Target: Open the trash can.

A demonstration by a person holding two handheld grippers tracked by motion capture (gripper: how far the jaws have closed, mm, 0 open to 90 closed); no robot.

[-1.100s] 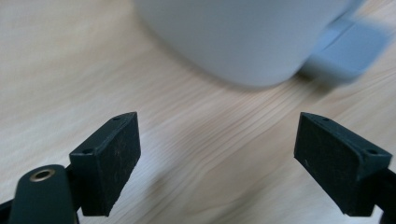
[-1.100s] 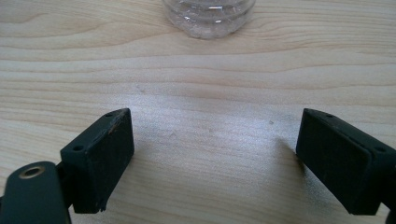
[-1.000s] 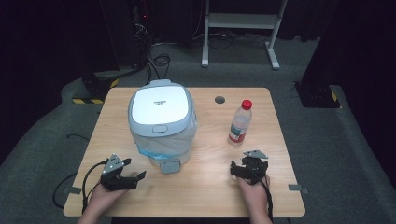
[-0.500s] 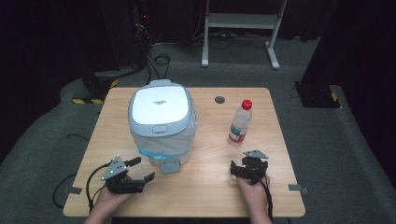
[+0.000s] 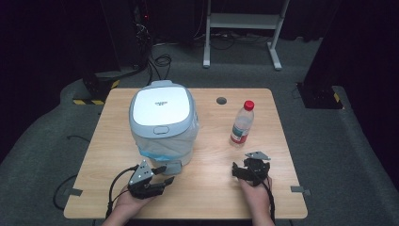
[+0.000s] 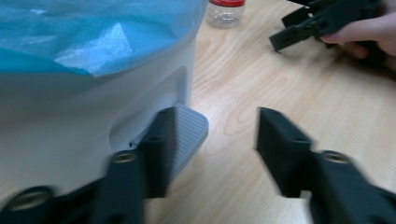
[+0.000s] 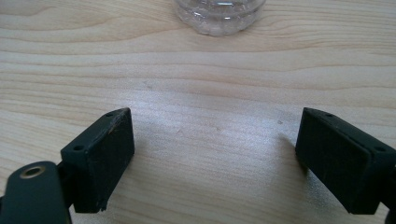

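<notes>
1. High view: the bin point(image 5: 162, 123) stands on the bench point(image 5: 117, 141); the left gripper point(image 5: 164, 176) sits just before its pedal point(image 5: 172, 167), the right gripper point(image 5: 240, 170) near the bottle point(image 5: 241, 124).
2. Left gripper view: its jaws, just closing, stand part open, with 1 beside the pedal point(image 6: 189, 133) and nothing gripped.
3. Right gripper view: its jaws gape over bare bench point(image 7: 210, 116), below the bottle point(image 7: 217, 14).

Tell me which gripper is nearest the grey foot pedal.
The left gripper, beside the grey foot pedal of the white bin; the right gripper sits apart.
</notes>
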